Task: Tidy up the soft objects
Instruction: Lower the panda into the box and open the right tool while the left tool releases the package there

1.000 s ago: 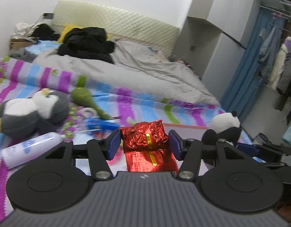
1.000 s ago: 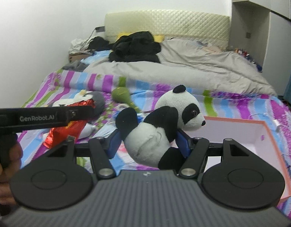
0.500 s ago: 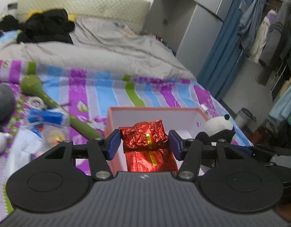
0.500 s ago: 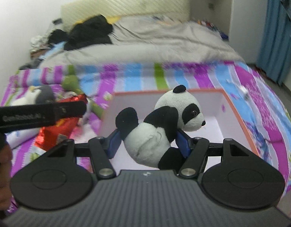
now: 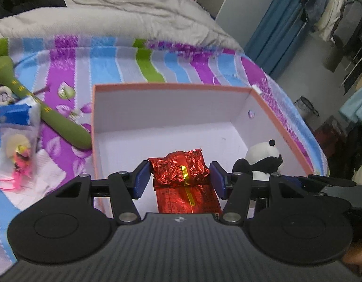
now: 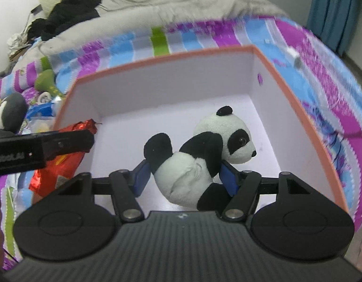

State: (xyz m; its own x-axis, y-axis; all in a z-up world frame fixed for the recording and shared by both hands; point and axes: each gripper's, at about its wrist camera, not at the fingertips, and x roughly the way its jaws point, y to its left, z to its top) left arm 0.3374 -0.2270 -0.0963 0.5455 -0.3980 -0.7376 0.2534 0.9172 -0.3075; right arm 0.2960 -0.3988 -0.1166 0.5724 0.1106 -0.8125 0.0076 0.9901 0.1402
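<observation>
Striped bedding in purple, blue and green fills the scene, with a rumpled grey duvet [image 5: 124, 16] further up the bed and an open box [image 5: 171, 85] sitting on the stripes, salmon rim, pale bare floor inside.

Both grippers are over that box, both loaded. The left gripper [image 5: 179, 179] holds a crinkled red foil packet [image 5: 181, 169] between its blue pads, jaws set fairly wide to take the packet's full width. It is tipped down toward the near-left part of the box floor, which looks like the spot chosen for the drop.

The right gripper [image 6: 184, 176] carries a plush panda [image 6: 202, 155] by its white belly, head out to the right, legs dangling below. Its jaws are easing open right now with the toy between them, the right pad against the body and the left barely touching. My read is that this is the release: the panda goes on the right side of the box, the packet on the left, so they don't pile up.

Hard to see: whether the panda is resting on the floor yet, since its underside is hidden behind the gripper body. The packet's lower end is cut off likewise. Left of the box, a green club-shaped toy [image 5: 56, 117] and a grey penguin plush [image 6: 9, 112] lie among blurred clutter I can't identify.
</observation>
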